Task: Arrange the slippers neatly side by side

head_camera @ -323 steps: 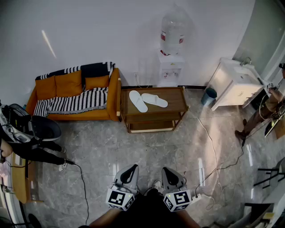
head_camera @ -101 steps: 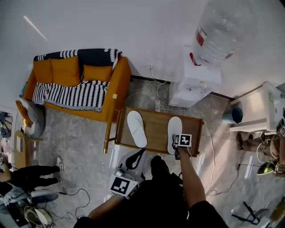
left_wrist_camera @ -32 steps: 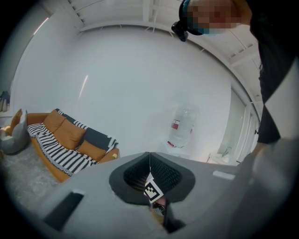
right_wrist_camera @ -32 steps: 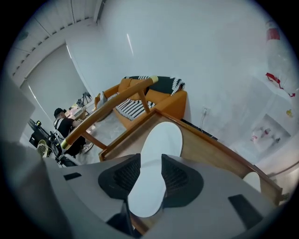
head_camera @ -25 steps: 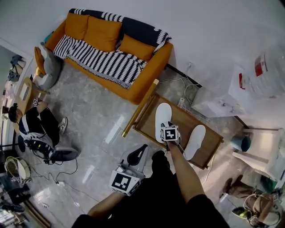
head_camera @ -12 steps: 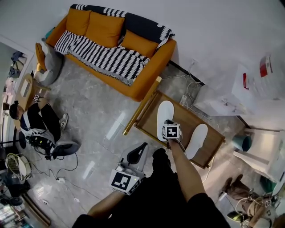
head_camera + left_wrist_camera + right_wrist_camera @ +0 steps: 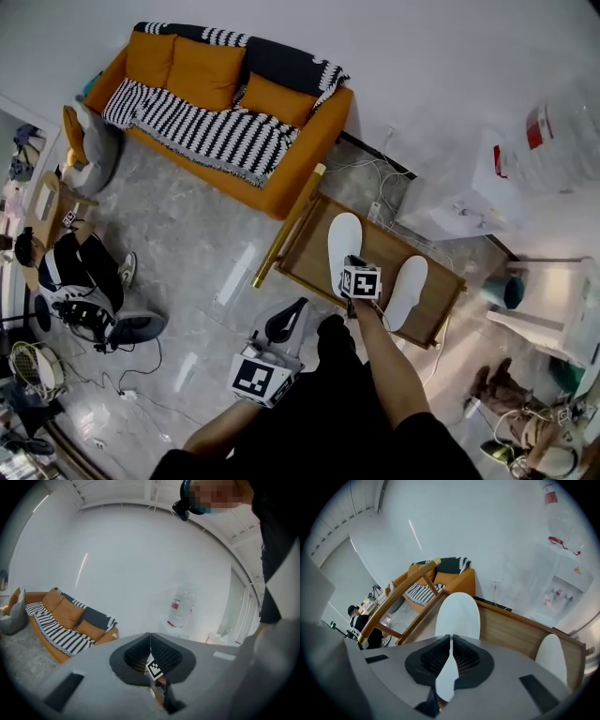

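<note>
Closest to the body, at 7 o'clock from the table, the left gripper (image 7: pixel 298 305) hangs over the grey floor with its jaws pressed together and nothing between them; its own view (image 7: pixel 150 637) shows the tips meeting on a single seam.

Ahead of it, the right arm reaches to the wooden table (image 7: pixel 382 248). The right gripper (image 7: pixel 350 262) sits at the near end of one white slipper (image 7: pixel 343 239). In the right gripper view (image 7: pixel 450 639) the jaws are closing, and the thin heel edge of this held slipper (image 7: pixel 457 613) runs up between the pads, pinched there, while its toe lies flat on the tabletop pointing to 12 o'clock.

The other slipper (image 7: pixel 408 289) lies on the same table at 3 o'clock from the held one, apart from it and angled slightly differently; the right gripper view shows it (image 7: pixel 551 656) beyond a strip of bare wood (image 7: pixel 506 630).

Farther off, at 10 o'clock, stands an orange sofa (image 7: pixel 192 70) draped with a striped throw (image 7: pixel 202 127), and at 2 o'clock a water dispenser (image 7: pixel 459 202) stands against the wall
</note>
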Action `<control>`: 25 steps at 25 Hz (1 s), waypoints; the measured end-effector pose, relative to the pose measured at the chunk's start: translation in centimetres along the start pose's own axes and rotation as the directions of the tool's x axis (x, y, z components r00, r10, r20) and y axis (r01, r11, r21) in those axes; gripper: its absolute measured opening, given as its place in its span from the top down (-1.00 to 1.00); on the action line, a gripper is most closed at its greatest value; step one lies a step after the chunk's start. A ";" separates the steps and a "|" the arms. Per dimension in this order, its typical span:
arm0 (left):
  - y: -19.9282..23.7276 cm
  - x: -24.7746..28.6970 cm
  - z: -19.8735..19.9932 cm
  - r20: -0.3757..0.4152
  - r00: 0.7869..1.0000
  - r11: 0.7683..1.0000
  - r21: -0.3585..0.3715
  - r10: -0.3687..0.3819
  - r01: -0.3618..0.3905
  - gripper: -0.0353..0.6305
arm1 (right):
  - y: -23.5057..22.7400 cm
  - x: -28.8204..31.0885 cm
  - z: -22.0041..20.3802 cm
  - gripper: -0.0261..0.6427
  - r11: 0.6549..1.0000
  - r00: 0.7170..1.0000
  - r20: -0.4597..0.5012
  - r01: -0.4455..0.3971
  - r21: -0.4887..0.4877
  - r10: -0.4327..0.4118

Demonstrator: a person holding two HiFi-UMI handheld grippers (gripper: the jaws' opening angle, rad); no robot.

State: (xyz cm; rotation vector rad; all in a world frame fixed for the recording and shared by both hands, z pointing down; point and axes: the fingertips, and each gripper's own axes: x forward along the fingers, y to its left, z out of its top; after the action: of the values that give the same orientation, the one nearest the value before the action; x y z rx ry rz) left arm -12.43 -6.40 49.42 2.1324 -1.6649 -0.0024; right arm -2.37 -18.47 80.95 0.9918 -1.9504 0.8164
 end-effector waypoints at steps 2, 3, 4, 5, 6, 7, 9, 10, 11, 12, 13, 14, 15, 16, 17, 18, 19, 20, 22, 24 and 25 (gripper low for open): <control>-0.2 0.0 0.4 0.001 1.000 1.000 0.005 -0.018 0.018 0.84 | -0.3 -1.0 0.1 0.84 1.000 1.000 0.014 0.009 0.027 -0.009; -0.3 0.1 0.7 0.000 1.000 1.000 0.007 -0.028 0.028 0.84 | -0.5 -1.6 0.1 0.84 0.999 1.000 0.021 0.014 0.045 -0.015; -0.4 0.1 0.8 -0.001 0.999 0.999 0.009 -0.040 0.040 0.84 | -0.8 -2.2 0.1 0.84 0.998 0.999 0.028 0.020 0.068 -0.022; -0.6 0.2 0.9 -0.002 0.999 0.999 0.012 -0.052 0.052 0.84 | -1.1 -2.8 0.0 0.84 0.995 0.999 0.035 0.025 0.093 -0.028; -0.9 0.2 1.0 -0.004 0.998 0.998 0.015 -0.066 0.066 0.84 | -1.5 -3.3 -0.2 0.84 0.992 0.999 0.040 0.031 0.120 -0.036; -1.2 0.3 1.0 -0.007 0.997 0.997 0.018 -0.081 0.081 0.84 | -1.9 -3.9 -0.4 0.84 0.988 0.998 0.045 0.037 0.147 -0.044; -1.9 0.6 0.9 -0.015 0.993 0.993 0.024 -0.113 0.113 0.84 | -2.8 -5.0 -0.7 0.84 0.978 0.997 0.056 0.049 0.201 -0.062; -2.3 0.8 0.9 -0.020 0.991 0.991 0.027 -0.130 0.131 0.84 | -3.2 -5.5 -0.9 0.84 0.973 0.995 0.063 0.055 0.226 -0.071; -2.7 0.9 0.9 -0.024 0.989 0.989 0.030 -0.147 0.148 0.85 | -3.7 -6.0 -1.1 0.84 0.967 0.994 0.071 0.059 0.246 -0.079; -3.2 1.1 0.8 -0.029 0.986 0.986 0.034 -0.164 0.165 0.84 | -4.2 -6.5 -1.2 0.84 0.963 0.993 0.078 0.064 0.262 -0.087; -3.6 1.2 0.8 -0.033 0.983 0.983 0.037 -0.180 0.181 0.84 | -4.6 -6.9 -1.4 0.84 0.959 0.992 0.083 0.069 0.276 -0.095; -4.1 1.4 0.7 -0.037 0.980 0.980 0.041 -0.195 0.197 0.84 | -5.1 -7.3 -1.7 0.84 0.954 0.991 0.086 0.073 0.291 -0.103; -4.5 1.5 0.7 -0.041 0.977 0.976 0.044 -0.210 0.212 0.84 | -5.6 -7.6 -1.9 0.84 0.949 0.990 0.089 0.077 0.306 -0.109; -5.0 1.6 0.7 -0.045 0.973 0.973 0.047 -0.225 0.227 0.84 | -6.0 -8.0 -2.2 0.84 0.943 0.989 0.091 0.082 0.321 -0.117; -5.4 1.8 0.7 -0.049 0.970 0.969 0.049 -0.238 0.241 0.84 | -6.5 -8.3 -2.5 0.84 0.939 0.988 0.093 0.087 0.334 -0.124; -5.8 1.9 0.6 -0.054 0.967 0.966 0.052 -0.250 0.253 0.85 | -6.9 -8.6 -2.7 0.84 0.934 0.987 0.094 0.092 0.346 -0.132; -6.2 2.0 0.5 -0.060 0.963 0.963 0.055 -0.261 0.264 0.84 | -7.3 -8.8 -3.0 0.84 0.929 0.986 0.095 0.095 0.359 -0.138; -6.5 2.1 0.4 -0.066 0.961 0.960 0.059 -0.270 0.274 0.84 | -7.6 -8.9 -3.3 0.84 0.923 0.985 0.096 0.098 0.372 -0.143; -7.0 2.3 0.1 -0.078 0.956 0.955 0.064 -0.283 0.288 0.84 | -8.3 -9.1 -3.8 0.84 0.914 0.984 0.095 0.101 0.393 -0.150; -7.4 2.5 0.0 -0.090 0.953 0.953 0.067 -0.290 0.296 0.84 | -8.6 -9.0 -4.2 0.84 0.909 0.984 0.091 0.102 0.405 -0.152; -7.6 2.6 -0.1 -0.097 0.951 0.952 0.068 -0.292 0.299 0.84 | -8.8 -8.8 -4.4 0.84 0.906 0.984 0.089 0.103 0.411 -0.152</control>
State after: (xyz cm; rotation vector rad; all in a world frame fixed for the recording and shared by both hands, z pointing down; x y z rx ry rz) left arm -4.67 -7.32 47.68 2.3895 -1.3044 0.0674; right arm 10.09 -16.14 77.19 1.4259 -1.8256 1.1373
